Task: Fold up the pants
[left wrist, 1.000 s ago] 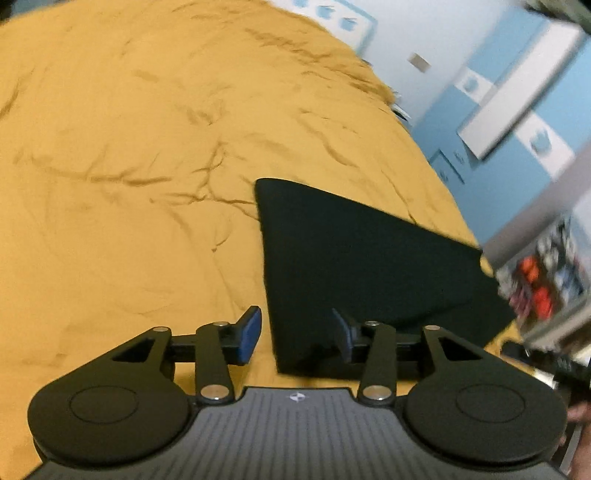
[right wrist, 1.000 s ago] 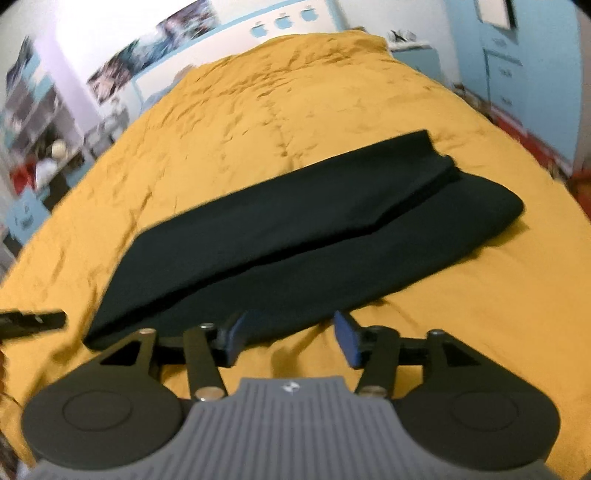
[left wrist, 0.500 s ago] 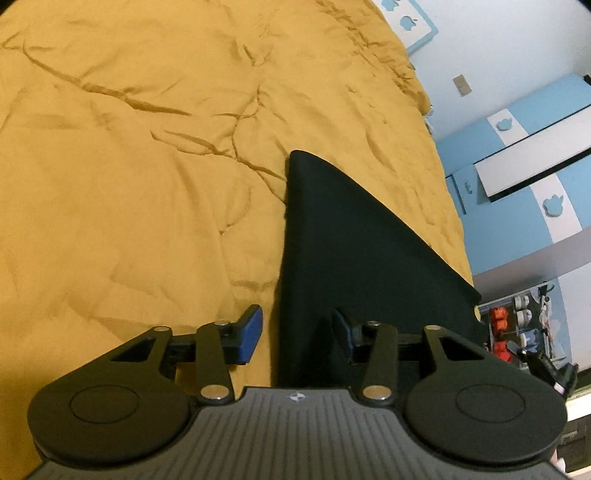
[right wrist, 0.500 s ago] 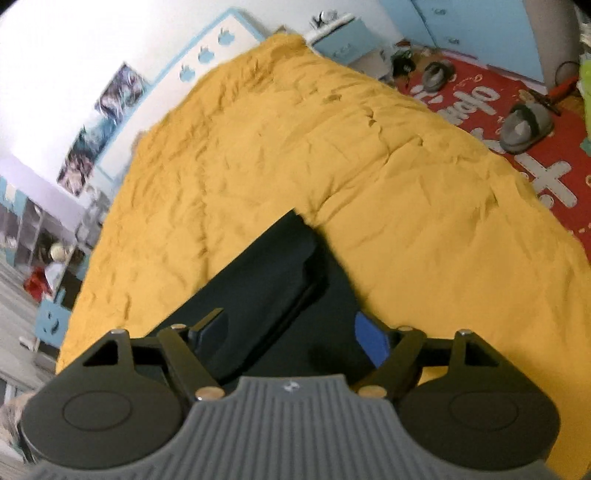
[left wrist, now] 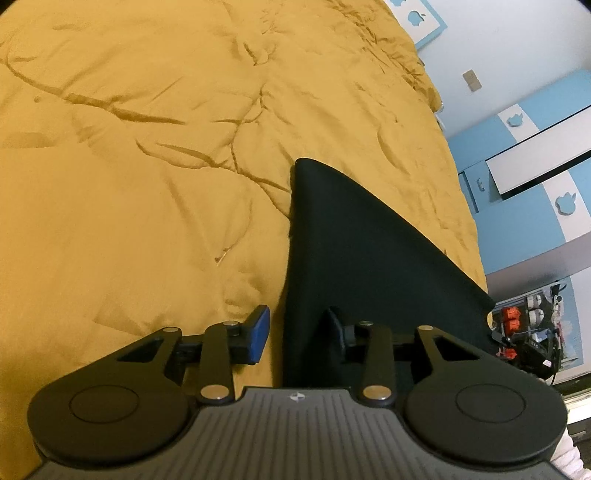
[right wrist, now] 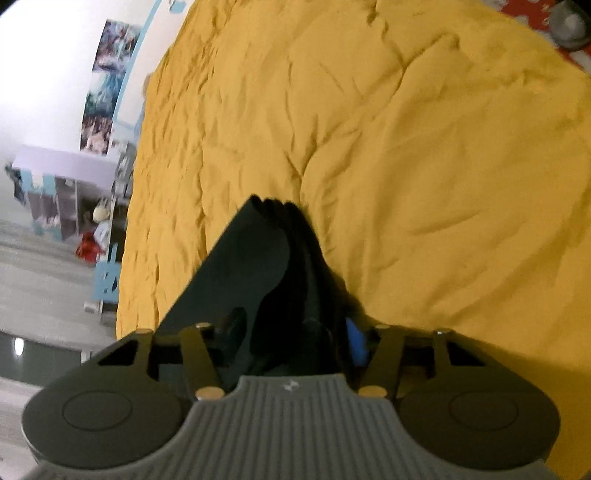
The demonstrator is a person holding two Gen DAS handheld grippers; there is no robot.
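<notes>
Black pants [left wrist: 351,251] lie folded lengthwise on a yellow bed cover [left wrist: 147,184]. My left gripper [left wrist: 297,330] hangs low over their left edge. Its blue left pad [left wrist: 260,334] is over the cover and its other finger over the cloth. The jaws are closing with the edge between them, and the pads are not pressing on it. In the right wrist view the layered end of the pants [right wrist: 258,258] runs in between the fingers of my right gripper [right wrist: 295,332]. Those jaws are closing around the cloth. The blue pad [right wrist: 356,345] shows just beside the dark fabric.
The bed's edge runs along the right of the left wrist view, with a blue and white wardrobe [left wrist: 535,155] and cluttered shelves [left wrist: 524,325] beyond. The right wrist view shows a shelf unit with toys [right wrist: 85,229] on the left and a red rug [right wrist: 524,11] top right.
The left gripper sank toward the pants' edge and its jaws narrowed a little. The right gripper swung across the bed to the pants' end, now between its jaws, which widened and then narrowed.
</notes>
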